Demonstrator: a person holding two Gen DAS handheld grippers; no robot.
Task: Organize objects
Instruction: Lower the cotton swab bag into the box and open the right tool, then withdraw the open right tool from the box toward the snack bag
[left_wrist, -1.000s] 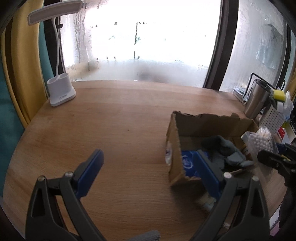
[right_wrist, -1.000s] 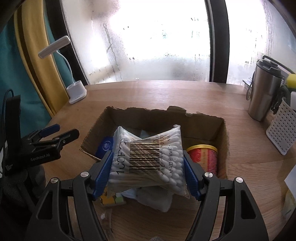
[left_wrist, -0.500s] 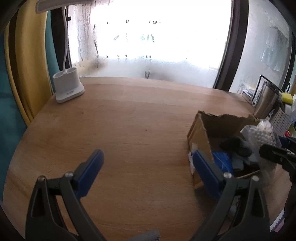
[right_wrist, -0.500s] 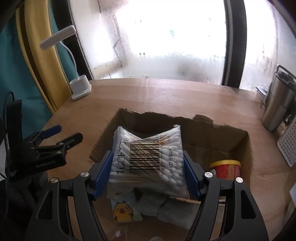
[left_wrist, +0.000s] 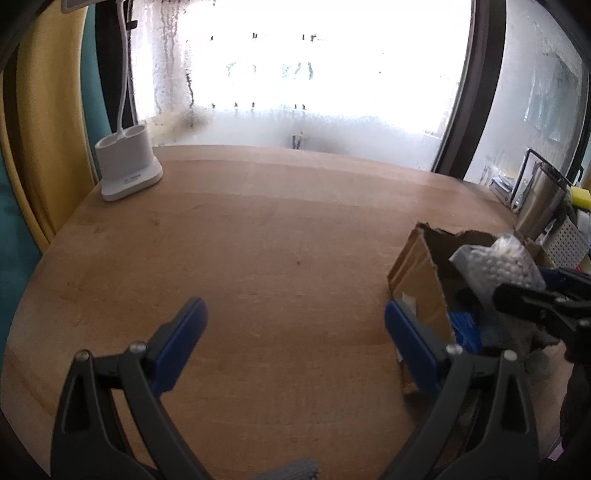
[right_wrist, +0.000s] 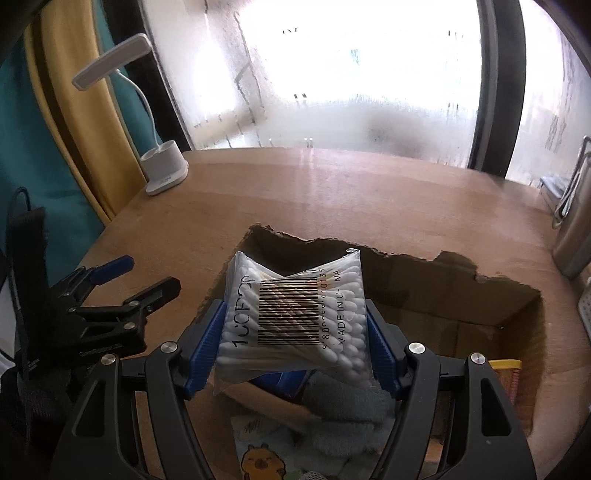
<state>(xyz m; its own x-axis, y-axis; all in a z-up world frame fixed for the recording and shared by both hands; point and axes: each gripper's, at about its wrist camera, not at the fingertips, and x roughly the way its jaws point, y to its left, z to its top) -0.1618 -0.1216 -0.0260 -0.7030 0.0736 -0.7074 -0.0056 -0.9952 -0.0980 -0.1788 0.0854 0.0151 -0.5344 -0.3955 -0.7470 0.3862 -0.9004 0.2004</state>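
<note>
Your right gripper (right_wrist: 295, 332) is clamped on the cotton swab pack (right_wrist: 293, 317), barcode up, held above the cardboard box's (right_wrist: 424, 273) near-left corner. Your left gripper (left_wrist: 295, 325) gapes empty over bare tabletop to its left.

Left wrist view: low over table (left_wrist: 258, 258), facing window. Right wrist view: close above cardboard box (right_wrist: 424, 280), facing window. Shared: box (left_wrist: 417, 269), white desk lamp (left_wrist: 127, 168) (right_wrist: 164, 173).
</note>
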